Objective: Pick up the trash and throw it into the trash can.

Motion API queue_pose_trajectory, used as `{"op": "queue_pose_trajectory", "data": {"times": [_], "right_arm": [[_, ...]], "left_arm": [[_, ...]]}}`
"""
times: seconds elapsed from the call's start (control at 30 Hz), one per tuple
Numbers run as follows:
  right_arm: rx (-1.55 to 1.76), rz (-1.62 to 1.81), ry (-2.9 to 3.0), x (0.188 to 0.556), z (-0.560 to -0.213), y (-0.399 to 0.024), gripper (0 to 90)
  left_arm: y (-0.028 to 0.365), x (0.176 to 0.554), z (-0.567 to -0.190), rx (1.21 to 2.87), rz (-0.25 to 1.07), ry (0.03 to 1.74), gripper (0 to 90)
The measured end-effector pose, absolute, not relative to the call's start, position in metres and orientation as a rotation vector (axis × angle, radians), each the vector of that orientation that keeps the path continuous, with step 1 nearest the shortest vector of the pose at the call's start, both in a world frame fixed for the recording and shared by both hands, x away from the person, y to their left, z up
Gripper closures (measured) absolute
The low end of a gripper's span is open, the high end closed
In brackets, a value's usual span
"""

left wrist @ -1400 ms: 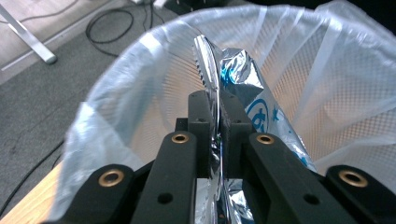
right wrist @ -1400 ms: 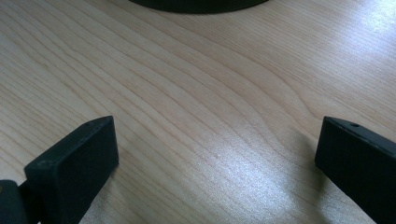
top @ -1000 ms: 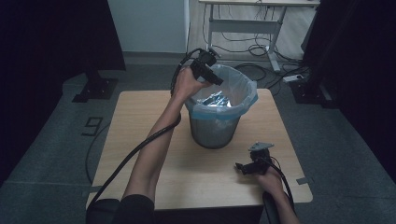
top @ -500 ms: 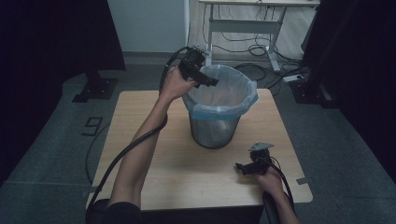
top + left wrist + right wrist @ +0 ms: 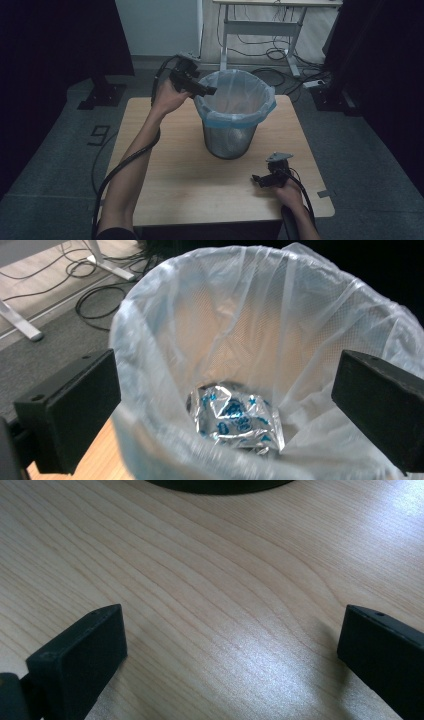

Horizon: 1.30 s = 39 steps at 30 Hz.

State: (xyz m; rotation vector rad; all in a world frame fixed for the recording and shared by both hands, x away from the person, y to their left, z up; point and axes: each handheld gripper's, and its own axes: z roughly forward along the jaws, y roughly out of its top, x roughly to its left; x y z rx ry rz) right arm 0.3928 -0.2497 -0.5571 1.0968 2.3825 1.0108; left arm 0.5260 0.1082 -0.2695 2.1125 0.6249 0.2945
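Observation:
A dark mesh bin lined with a pale blue plastic bag stands on the wooden table. A crumpled silver and blue foil wrapper lies at the bottom of the bag. My left gripper hovers at the bin's far left rim, pointing over it, jaws wide open with nothing between them. In the left gripper view the open left gripper looks down into the bag. My right gripper rests low on the table near the front right, open and empty. Its own view shows the right gripper over bare wood.
The bin's dark base lies just ahead of the right gripper. Behind the table are a white desk frame and loose cables on the floor. Black stands flank the table at left and right.
My left gripper has drawn back from above the bin's opening to its far left rim. The right gripper has not moved.

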Motion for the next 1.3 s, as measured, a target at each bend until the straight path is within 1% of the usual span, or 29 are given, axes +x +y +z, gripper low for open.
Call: {"op": "queue_pose_trajectory", "data": {"times": [0.43,0.67,0.9,1.1,1.3], "right_arm": [[1.096,1.012,2.383,0.393,-0.557,-0.25,0.0],[1.096,1.012,2.383,0.393,-0.557,-0.25,0.0],[1.094,1.012,2.382,0.393,-0.557,-0.25,0.0],[1.096,1.015,2.381,0.393,-0.557,-0.249,0.0],[1.094,1.013,2.381,0.393,-0.557,-0.25,0.0]], "left_arm": [[0.153,0.512,-0.283,2.101,0.385,0.649,0.0],[0.182,0.502,-0.288,2.079,0.424,0.689,0.0],[0.202,0.492,-0.292,2.064,0.44,0.718,0.0],[0.217,0.483,-0.303,2.062,0.456,0.735,0.0],[0.233,0.476,-0.317,2.05,0.442,0.756,0.0]]}}
